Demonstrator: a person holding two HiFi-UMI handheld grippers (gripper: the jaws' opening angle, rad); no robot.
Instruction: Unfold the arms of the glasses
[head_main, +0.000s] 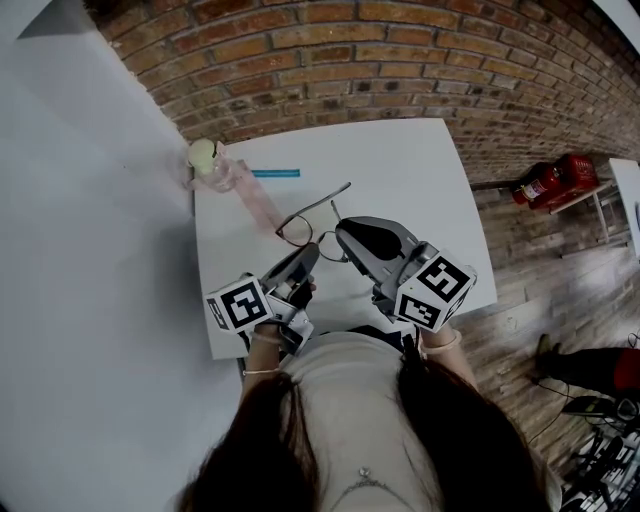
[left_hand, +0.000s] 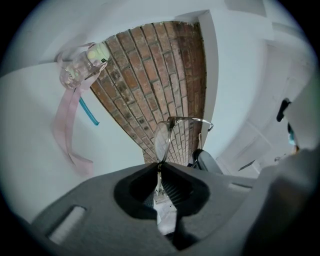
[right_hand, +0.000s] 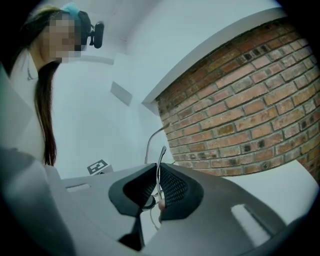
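Observation:
Thin-framed glasses (head_main: 297, 228) are held over the near half of the white table (head_main: 400, 170). My left gripper (head_main: 305, 256) is shut on the frame beside one lens; in the left gripper view the lens (left_hand: 162, 139) rises just past the closed jaws (left_hand: 160, 172). One arm (head_main: 336, 193) sticks out toward the far right. My right gripper (head_main: 341, 233) is shut on the other arm, a thin bar (right_hand: 161, 155) pinched between its pads (right_hand: 159, 176). The two grippers are close together, tips nearly meeting.
A clear pink bottle (head_main: 212, 162) with a pale cap lies at the table's far left corner, a blue stick (head_main: 275, 173) beside it. A brick wall (head_main: 400, 60) runs behind. Red items (head_main: 552, 180) sit on a rack at the right, over wooden floor.

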